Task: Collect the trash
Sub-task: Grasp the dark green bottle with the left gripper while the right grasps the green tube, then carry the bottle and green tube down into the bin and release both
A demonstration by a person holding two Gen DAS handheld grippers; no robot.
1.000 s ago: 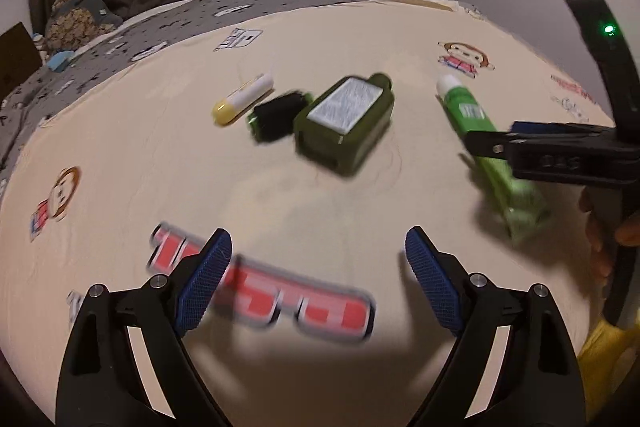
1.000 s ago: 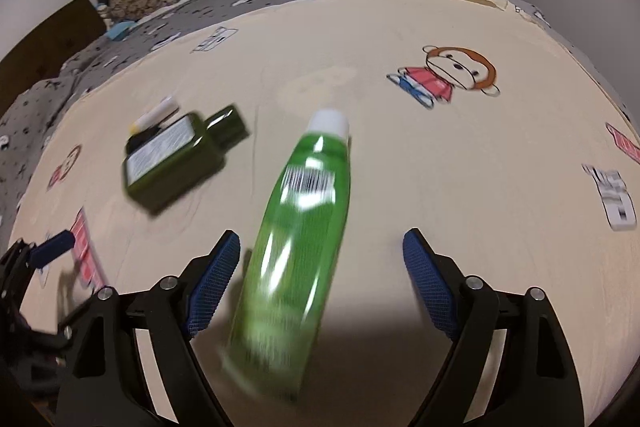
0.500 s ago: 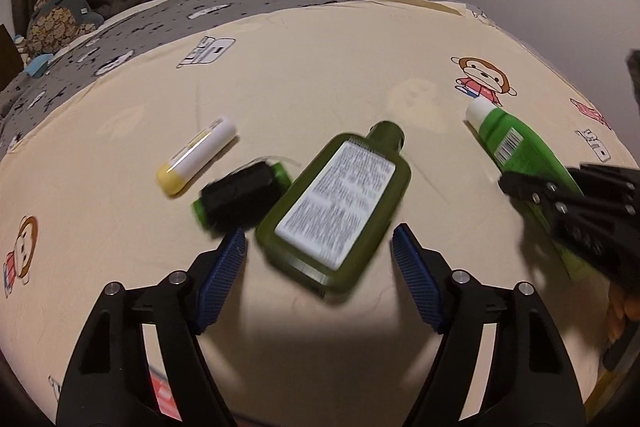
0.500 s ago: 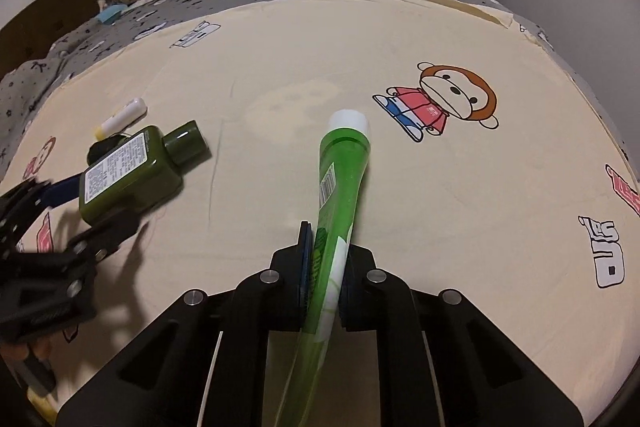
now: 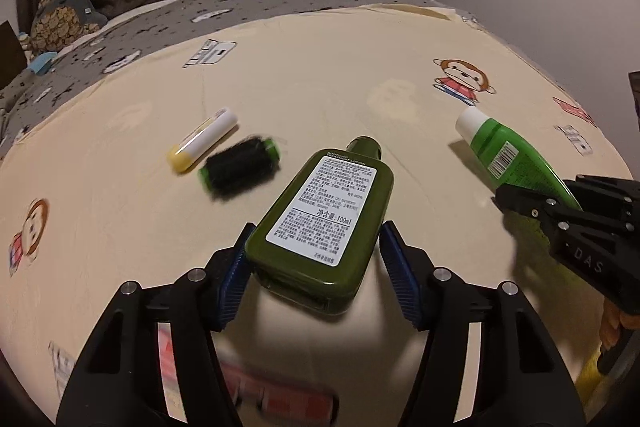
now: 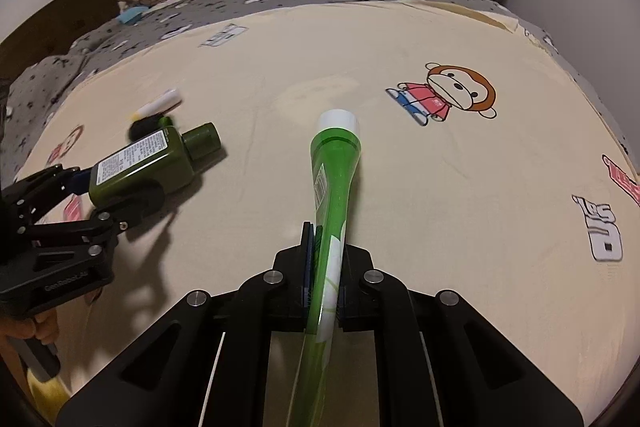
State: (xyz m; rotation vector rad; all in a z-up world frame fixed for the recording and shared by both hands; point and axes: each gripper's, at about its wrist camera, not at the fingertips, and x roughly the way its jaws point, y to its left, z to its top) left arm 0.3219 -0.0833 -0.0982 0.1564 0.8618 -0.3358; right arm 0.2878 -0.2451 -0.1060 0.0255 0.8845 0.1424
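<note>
Cream bedsheet (image 5: 320, 75) with cartoon monkeys fills both views. Since a second ago my right tool (image 6: 323, 273) has clamped flat on the green tube (image 6: 334, 179), cap toward 12 o'clock, so that piece is secured. My left tool (image 5: 316, 267) has moved in around the dark green bottle (image 5: 320, 211), pads flanking its base but not visibly pressing. Further out at 10 o'clock lie a black roller (image 5: 240, 173) and yellow-capped stick (image 5: 204, 139). No trash container shows.

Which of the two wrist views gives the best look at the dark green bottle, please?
The left wrist view: the dark green bottle fills the centre, its white label facing the camera, between the open left claw. The right wrist view shows it small at the left edge, obliquely and partly behind that claw.
</note>
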